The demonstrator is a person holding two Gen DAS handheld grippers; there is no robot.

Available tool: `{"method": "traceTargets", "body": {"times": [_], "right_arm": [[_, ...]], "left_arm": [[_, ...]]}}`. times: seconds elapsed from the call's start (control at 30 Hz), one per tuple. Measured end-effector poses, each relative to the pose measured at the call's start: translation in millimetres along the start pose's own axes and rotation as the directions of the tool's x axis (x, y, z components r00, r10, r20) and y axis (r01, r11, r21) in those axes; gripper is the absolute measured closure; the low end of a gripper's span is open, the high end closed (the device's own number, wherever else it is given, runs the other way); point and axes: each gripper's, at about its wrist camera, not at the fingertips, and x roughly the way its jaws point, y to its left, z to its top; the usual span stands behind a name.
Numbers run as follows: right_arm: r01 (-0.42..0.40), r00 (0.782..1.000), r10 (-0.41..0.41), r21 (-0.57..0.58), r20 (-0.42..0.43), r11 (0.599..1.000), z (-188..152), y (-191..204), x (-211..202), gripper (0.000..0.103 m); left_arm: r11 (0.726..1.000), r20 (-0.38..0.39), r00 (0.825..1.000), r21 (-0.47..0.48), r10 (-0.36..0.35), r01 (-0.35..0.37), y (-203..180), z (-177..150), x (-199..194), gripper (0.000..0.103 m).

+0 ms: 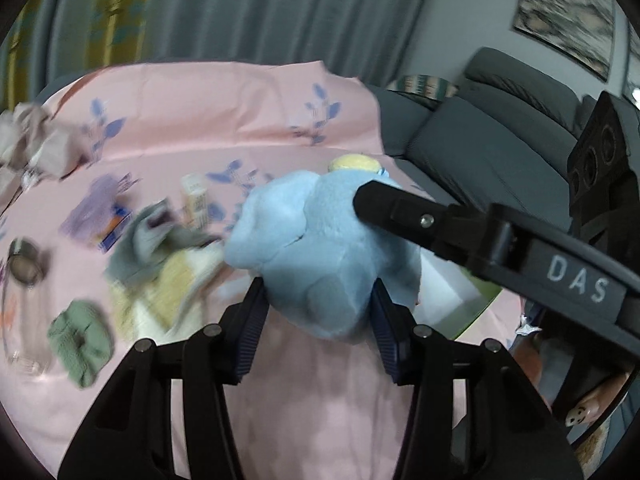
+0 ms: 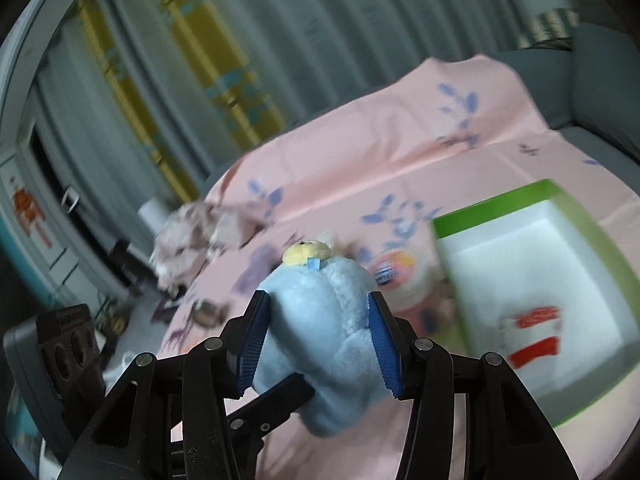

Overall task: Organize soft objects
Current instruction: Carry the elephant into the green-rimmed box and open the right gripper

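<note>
Item: blue plush toy (image 1: 320,248), pinched from two sides by left hand-held gripper (image 1: 318,320) and right hand-held gripper (image 2: 318,344), carried clear above the pink cloth (image 1: 224,128). Green-rimmed box (image 2: 600,236) lies just right of the toy, nearer the right hand.

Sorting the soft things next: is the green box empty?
Not empty: the green box holds one blurred red-and-white item on its white floor; the blue plush is outside it.
</note>
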Motion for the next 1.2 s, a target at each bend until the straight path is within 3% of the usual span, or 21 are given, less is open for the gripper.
{"method": "traceTargets", "body": {"times": [0.27, 0.6, 0.73, 0.87, 1.07, 1.2], "right_arm": [[0.125, 0.986, -0.140, 0.152, 0.087, 0.980, 12.3, -61.0, -24.7, 0.051], [0.267, 0.951, -0.304, 0.336, 0.062, 0.903, 4.0, -130.1, -37.6, 0.051], [0.310, 0.935, -0.352, 0.378, 0.045, 0.872, 0.0, -148.4, -39.5, 0.051], [0.320, 0.933, -0.359, 0.414, 0.017, 0.852, -4.7, -165.2, -37.1, 0.051], [0.353, 0.925, -0.380, 0.444, -0.032, 0.823, -9.8, -177.4, -31.1, 0.051], [0.399, 0.904, -0.426, 0.436, -0.040, 0.807, -9.4, -176.3, -32.1, 0.051]], "left_arm": [[0.989, -0.059, 0.993, 0.105, -0.098, 0.104, -50.1, 16.1, 48.9, 0.055], [0.966, -0.187, 0.965, 0.148, -0.183, 0.212, -91.4, 15.9, 109.5, 0.055], [0.960, -0.220, 0.956, 0.161, -0.193, 0.230, -103.8, 12.6, 121.2, 0.056], [0.960, -0.260, 0.947, 0.155, -0.190, 0.235, -109.0, 8.5, 135.6, 0.056], [0.961, -0.265, 0.951, 0.179, -0.158, 0.209, -116.5, 1.3, 143.9, 0.054], [0.958, -0.275, 0.947, 0.182, -0.167, 0.222, -117.9, 1.5, 139.9, 0.052]]}}
